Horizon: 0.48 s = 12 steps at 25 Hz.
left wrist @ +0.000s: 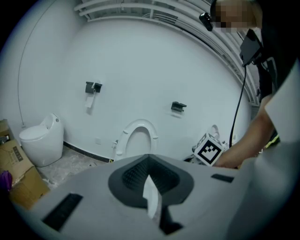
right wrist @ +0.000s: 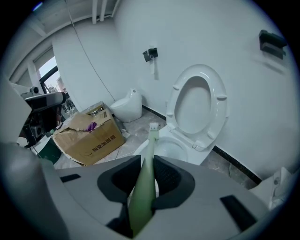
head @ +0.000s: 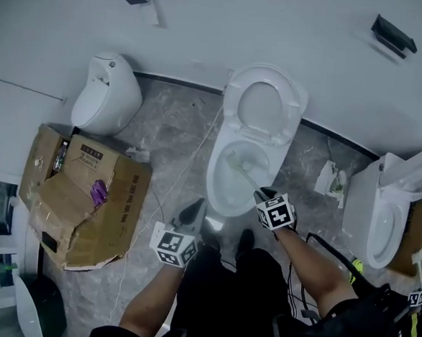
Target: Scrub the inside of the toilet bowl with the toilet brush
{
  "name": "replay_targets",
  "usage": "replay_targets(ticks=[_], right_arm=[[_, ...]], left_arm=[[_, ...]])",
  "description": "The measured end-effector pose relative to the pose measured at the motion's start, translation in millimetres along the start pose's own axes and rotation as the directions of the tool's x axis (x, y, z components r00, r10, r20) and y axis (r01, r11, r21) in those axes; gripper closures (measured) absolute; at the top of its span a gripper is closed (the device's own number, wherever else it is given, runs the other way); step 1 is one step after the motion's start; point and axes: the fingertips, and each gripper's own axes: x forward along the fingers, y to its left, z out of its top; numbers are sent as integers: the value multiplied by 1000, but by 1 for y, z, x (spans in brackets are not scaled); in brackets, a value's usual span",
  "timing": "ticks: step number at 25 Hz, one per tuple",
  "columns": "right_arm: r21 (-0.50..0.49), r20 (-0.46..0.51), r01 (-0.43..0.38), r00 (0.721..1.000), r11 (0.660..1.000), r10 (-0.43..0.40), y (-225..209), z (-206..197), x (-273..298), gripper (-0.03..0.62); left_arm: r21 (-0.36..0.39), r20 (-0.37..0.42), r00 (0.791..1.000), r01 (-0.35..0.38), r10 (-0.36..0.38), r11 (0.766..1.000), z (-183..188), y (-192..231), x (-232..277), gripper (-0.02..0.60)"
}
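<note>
The right gripper view showed the right gripper (right wrist: 146,182) pinching the pale green handle of the toilet brush (right wrist: 146,168). Only the head view showed the brush head down inside the toilet bowl (head: 222,192), below the raised seat (head: 296,105). The left gripper (left wrist: 151,183) had its jaws drawn together, holding nothing. In the head view it hung beside the bowl's front rim.

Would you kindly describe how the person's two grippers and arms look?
Both the left gripper and right gripper have pale grey bodies, dark ribbed pads and a white cube with black square markers. The forearms are bare; the clothing is black.
</note>
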Motion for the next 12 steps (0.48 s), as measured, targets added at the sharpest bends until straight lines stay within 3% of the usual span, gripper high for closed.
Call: replay_targets(ticks=[12], right_arm=[[-22,97,39,995,999,-37,34,48,-62,502]], left_arm=[[47,67,998,8,-11,999,51,18,-39,574]])
